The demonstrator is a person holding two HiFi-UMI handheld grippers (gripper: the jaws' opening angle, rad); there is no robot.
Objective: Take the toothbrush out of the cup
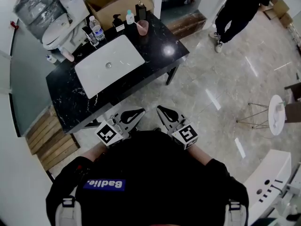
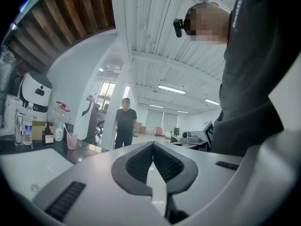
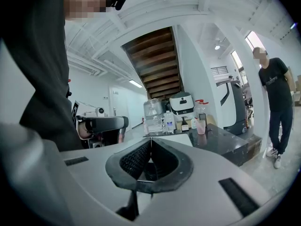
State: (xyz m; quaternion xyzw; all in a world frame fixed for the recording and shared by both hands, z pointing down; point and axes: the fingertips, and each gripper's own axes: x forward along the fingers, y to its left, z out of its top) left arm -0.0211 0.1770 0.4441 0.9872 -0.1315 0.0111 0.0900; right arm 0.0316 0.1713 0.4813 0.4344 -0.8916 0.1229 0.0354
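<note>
- As we look down in the head view, the left gripper (image 1: 141, 111) and right gripper (image 1: 159, 108) sit side by side close to our chest, off the near edge of the counter (image 1: 155, 39). The pink cup (image 1: 142, 27) stands at the counter's far edge, near its far right corner, beyond the sink (image 1: 109, 65). The toothbrush (image 1: 137, 22) leans inside it. Both grippers are well apart from the cup. Another person (image 1: 235, 11) stands on the floor past the counter's right end.
- In the left gripper view, we see the jaws closed tip to tip with nothing between them. The cup (image 2: 71, 141) is far off on the counter, and the toothbrush (image 2: 67, 133) is in it.
- In the right gripper view, we see the jaws likewise pressed together and empty. The cup (image 3: 201, 126) stands on the counter's dark top, well beyond the tips.
</note>
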